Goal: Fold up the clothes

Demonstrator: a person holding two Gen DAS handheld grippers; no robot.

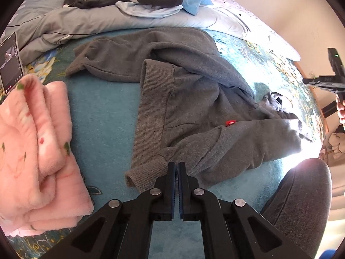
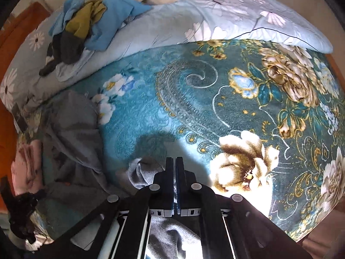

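A grey hoodie [image 1: 194, 90] lies spread and rumpled on the teal flowered blanket [image 1: 103, 116], with a red tag near its middle. One sleeve runs toward me, and my left gripper [image 1: 176, 166] hovers shut right over that sleeve's ribbed cuff [image 1: 146, 174], which lies flat. My right gripper [image 2: 175, 161] is shut too. Grey hoodie fabric [image 2: 142, 172] lies beside its left finger and beneath its body, but I see none between the pads. The left wrist view shows the right gripper [image 1: 330, 82] at the far right, beyond the hood [image 1: 276, 101].
A folded pink fleece [image 1: 36, 146] sits left of the hoodie, and a phone [image 1: 10, 64] stands behind it. A pile of dark, blue and yellow clothes [image 2: 82, 28] rests on the pale flowered duvet [image 2: 215, 10]. A person's grey-trousered leg [image 1: 301, 194] is at the bed's near edge.
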